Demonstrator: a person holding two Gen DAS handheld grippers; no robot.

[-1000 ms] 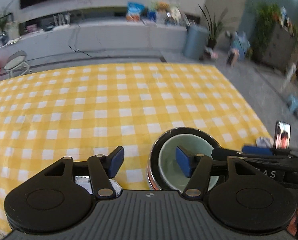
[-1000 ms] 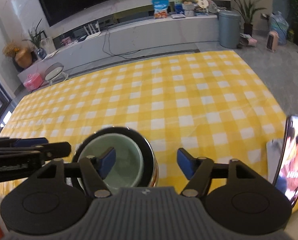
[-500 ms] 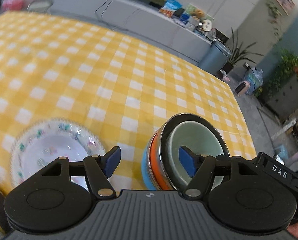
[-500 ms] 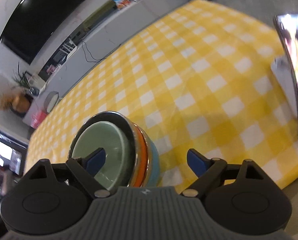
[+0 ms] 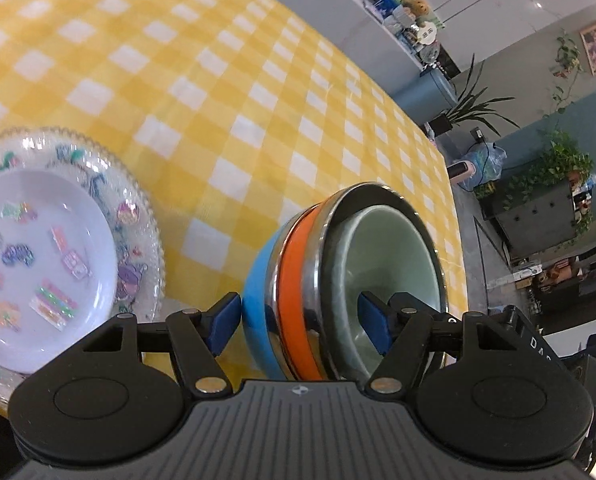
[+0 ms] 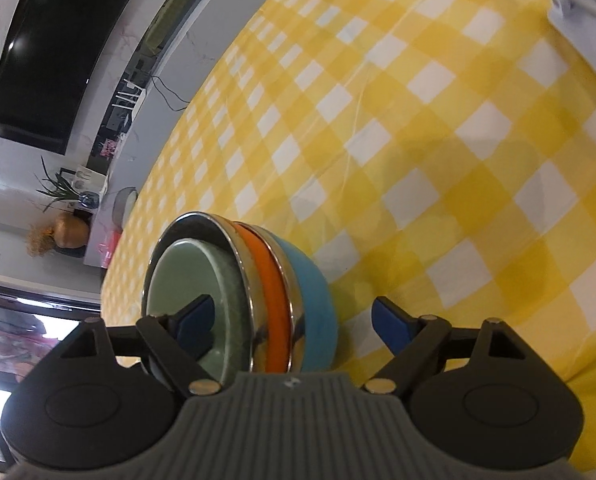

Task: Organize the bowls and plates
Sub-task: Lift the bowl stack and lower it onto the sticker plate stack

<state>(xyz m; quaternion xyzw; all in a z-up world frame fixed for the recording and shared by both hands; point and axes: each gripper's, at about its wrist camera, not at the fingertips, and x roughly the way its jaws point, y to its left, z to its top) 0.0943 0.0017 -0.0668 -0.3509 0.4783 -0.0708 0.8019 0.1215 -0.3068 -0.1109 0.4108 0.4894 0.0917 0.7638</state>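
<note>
Left wrist view shows a nested stack of bowls [image 5: 338, 280] on the yellow-and-white checked worktop [image 5: 218, 92]: a pale green bowl [image 5: 390, 256] sits inside a steel-rimmed bowl with an orange band [image 5: 298, 280], which sits in a blue bowl [image 5: 258, 300] at the bottom. The left claw [image 5: 298, 322] straddles the stack's wall, one blue pad just outside the blue bowl and the other inside the green bowl; whether the pads press on it I cannot tell. To the left lies a white plate [image 5: 46, 256] with colourful printed figures, resting on a clear beaded-rim plate [image 5: 138, 208], near the stack but apart from it.

Right wrist view has the same stack [image 6: 242, 300], the green bowl empty. The right claw [image 6: 294, 324] stands apart, its jaws having just been closing a little: one pad inside the green bowl, the other well clear of the blue wall, over the cloth.
</note>
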